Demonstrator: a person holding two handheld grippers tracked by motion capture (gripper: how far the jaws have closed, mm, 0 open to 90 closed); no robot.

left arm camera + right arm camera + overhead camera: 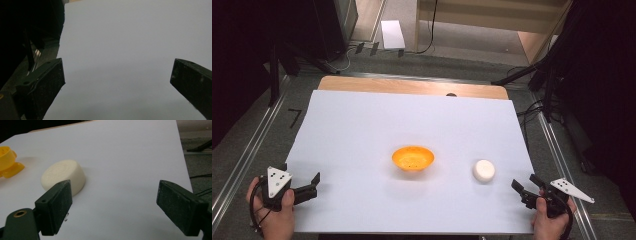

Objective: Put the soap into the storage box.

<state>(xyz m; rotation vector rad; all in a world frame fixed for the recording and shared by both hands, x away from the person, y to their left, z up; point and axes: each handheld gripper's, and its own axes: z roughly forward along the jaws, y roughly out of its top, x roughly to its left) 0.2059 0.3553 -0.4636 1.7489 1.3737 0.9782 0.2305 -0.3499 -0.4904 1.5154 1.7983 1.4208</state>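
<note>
White sheeting covers the table (362, 125) in front of me, with a strip of bare wood showing along its far edge. Near the middle sits a shallow orange plastic bowl (413, 158), upright. To its right, well apart from it, lies a cream-white round puck-shaped block (483, 170), flat on the sheet.

I have the right tongs (526, 188) low at the near right corner, jaws spread with nothing between them. They point toward the block, which lies just beyond the left jaw in the right gripper view (63, 177), not touched. The bowl's edge (7, 160) shows at the far left there.

I hold the left tongs (312, 186) at the near left edge of the table, jaws spread wide over bare white sheet (125, 50), far from both things.
</note>
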